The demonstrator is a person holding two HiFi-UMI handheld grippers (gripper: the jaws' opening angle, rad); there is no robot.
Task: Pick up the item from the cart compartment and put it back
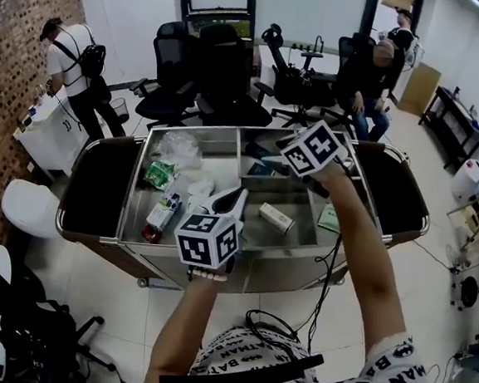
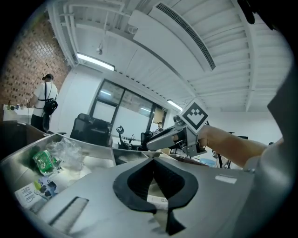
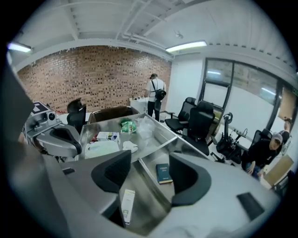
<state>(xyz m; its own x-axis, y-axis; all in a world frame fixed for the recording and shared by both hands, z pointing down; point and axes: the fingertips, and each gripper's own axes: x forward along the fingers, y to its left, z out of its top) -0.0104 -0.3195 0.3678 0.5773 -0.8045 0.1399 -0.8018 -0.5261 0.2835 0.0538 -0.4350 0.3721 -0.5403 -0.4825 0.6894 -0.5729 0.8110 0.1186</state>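
Right gripper view: the right tongs (image 3: 150, 175) stand wide and empty above the right compartment of the stainless steel cart (image 3: 160, 145). The slim white carton (image 3: 126, 204) lies flat below, towards the left pad. Its long axis runs away from the tongs, so they would likely close across its narrow width. The left tongs (image 2: 154, 162) are pinched together, empty.

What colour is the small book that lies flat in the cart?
Dark bluish green. The book shows best in the right gripper view.
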